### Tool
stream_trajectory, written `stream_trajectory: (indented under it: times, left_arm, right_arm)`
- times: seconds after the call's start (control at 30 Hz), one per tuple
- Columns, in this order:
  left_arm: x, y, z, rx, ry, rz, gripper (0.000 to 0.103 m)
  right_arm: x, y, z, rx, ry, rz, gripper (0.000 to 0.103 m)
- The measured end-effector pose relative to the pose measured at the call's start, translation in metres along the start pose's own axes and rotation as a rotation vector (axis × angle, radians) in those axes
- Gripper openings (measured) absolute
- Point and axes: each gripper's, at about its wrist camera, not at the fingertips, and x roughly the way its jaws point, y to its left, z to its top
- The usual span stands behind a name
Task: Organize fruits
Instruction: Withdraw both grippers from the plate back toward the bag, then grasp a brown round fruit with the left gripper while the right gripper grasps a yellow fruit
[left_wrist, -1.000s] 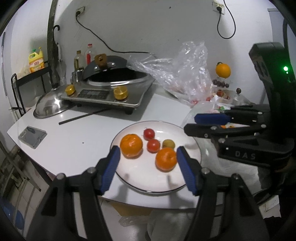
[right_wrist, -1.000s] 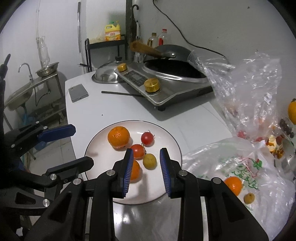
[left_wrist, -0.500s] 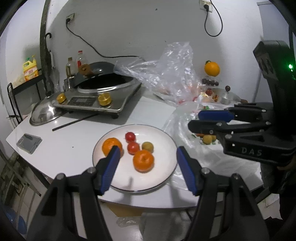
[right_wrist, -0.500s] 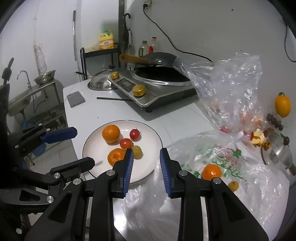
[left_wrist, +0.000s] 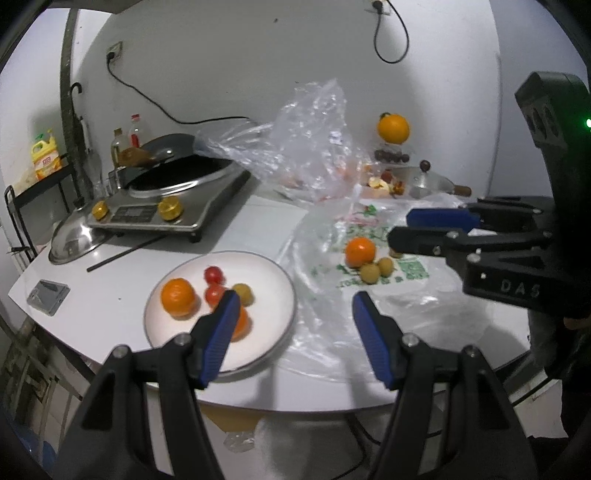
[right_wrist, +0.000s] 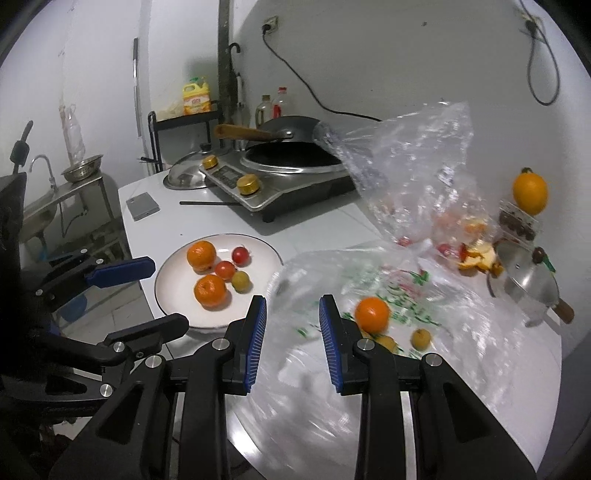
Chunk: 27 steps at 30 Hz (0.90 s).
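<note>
Five small fruits (right_wrist: 216, 271) on white plate (right_wrist: 170, 291) — loose orange (right_wrist: 372, 314) on plastic bag (right_wrist: 461, 332)

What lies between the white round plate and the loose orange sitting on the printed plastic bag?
Only crumpled clear plastic bag over the white table; no fruit lies between the white round plate and the loose orange. The right wrist view shows it best.

- one orange on plate (left_wrist: 236, 325) half hidden behind left gripper's finger (left_wrist: 218, 339), left wrist view
- small fruit (right_wrist: 384, 341) under loose orange (right_wrist: 372, 314) partly hidden by right gripper's finger (right_wrist: 334, 347)
- printed plastic bag (right_wrist: 369, 369) motion-blurred, print unreadable
- fruit inside clear bag (right_wrist: 410, 184) too blurred to identify
- yellow bottle (right_wrist: 196, 96) label too small to read
</note>
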Motion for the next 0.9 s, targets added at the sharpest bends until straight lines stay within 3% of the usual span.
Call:
stream_trajectory:
  times: [0.43,0.9]
  left_arm:
    - [0.024,-0.04,0.009,0.06,0.045,-0.034,0.065]
    - [0.067,-0.06,0.018,0.098,0.084,-0.068,0.065]
  right_arm:
    - [-0.014,-0.05,-0.023,0.066,-0.003,-0.035,0.032]
    - [0.012,-0.092,-0.03,0.109,0.031,-0.042,0.032]
